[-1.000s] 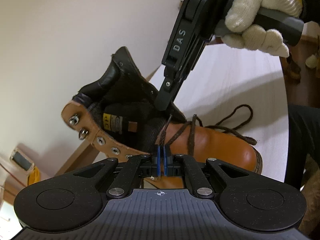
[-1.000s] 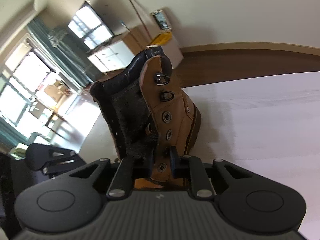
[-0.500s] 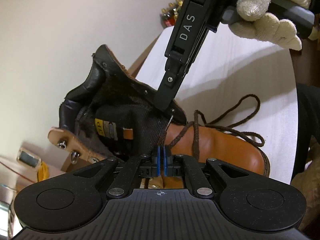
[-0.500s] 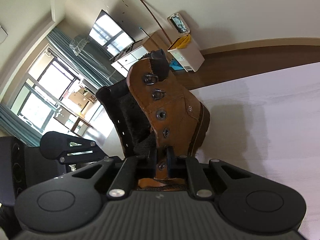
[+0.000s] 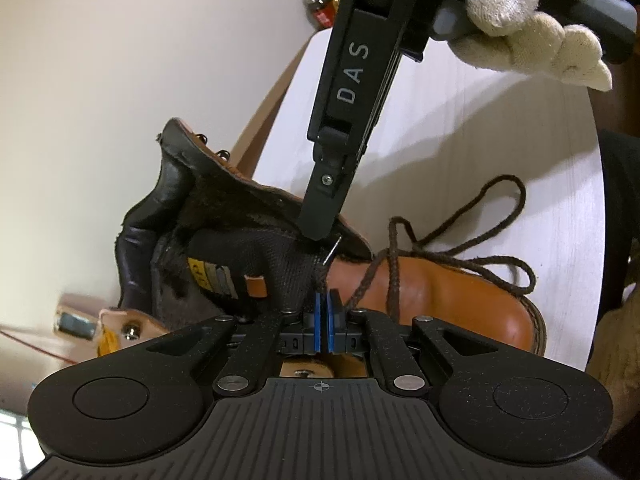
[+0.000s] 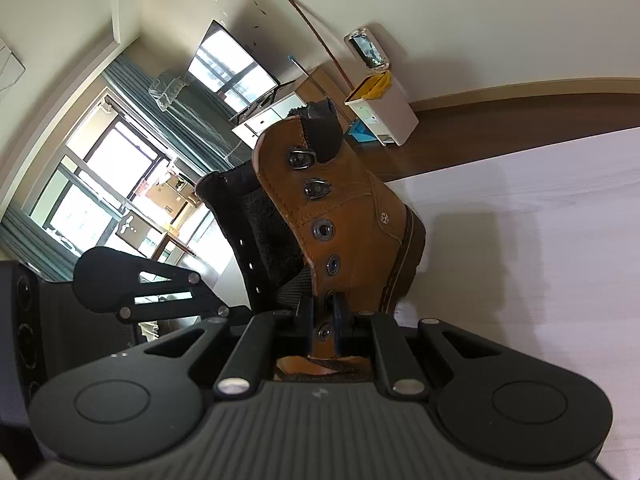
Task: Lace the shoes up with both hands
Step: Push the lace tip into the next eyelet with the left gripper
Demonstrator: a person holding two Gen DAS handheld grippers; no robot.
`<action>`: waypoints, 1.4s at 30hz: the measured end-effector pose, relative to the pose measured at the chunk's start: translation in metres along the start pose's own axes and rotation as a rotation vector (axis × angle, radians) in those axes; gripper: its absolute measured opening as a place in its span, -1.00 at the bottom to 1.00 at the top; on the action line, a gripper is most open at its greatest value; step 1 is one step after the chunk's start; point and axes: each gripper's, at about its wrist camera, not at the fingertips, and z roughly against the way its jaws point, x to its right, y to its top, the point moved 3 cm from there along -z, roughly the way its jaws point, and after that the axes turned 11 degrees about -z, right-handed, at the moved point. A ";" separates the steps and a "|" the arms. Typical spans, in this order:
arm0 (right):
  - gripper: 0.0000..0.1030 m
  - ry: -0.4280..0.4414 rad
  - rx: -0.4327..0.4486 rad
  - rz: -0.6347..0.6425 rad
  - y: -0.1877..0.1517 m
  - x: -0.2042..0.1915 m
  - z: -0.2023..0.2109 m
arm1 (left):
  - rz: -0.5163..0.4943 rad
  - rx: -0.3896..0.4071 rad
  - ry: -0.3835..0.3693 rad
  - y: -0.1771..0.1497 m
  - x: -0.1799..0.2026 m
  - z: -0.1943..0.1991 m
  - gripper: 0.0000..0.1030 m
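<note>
On white table (image 5: 500, 128), tan boot (image 5: 440, 300), loosely laced.

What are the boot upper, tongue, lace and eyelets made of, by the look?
Boot upper: tan leather, matte on the side, glossier on the toe, with visible stitching.
Tongue: black woven fabric, coarse weave shows.
Lace: dark brown braided cord, likely cotton or synthetic; cannot tell which.
Eyelets: dark metal rings, slightly shiny.

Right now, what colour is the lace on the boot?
Dark brown. The lace shows best in the left wrist view, looping loose over the tan boot toe.
</note>
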 end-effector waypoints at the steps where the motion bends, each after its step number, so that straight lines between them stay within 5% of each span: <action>1: -0.80 0.001 0.000 0.004 0.000 0.000 0.000 | 0.006 -0.005 0.001 0.000 -0.001 0.000 -0.93; 5: -0.80 0.001 0.001 0.010 0.000 -0.002 -0.001 | 0.049 -0.023 -0.002 -0.002 -0.006 -0.003 -0.93; 32: -0.80 0.020 0.002 0.019 -0.001 0.002 0.003 | -0.186 -0.192 0.097 0.022 0.019 -0.005 -0.93; 42: -0.80 0.027 0.003 0.021 -0.001 0.004 0.003 | -0.167 -0.151 0.070 0.032 0.020 -0.004 -0.93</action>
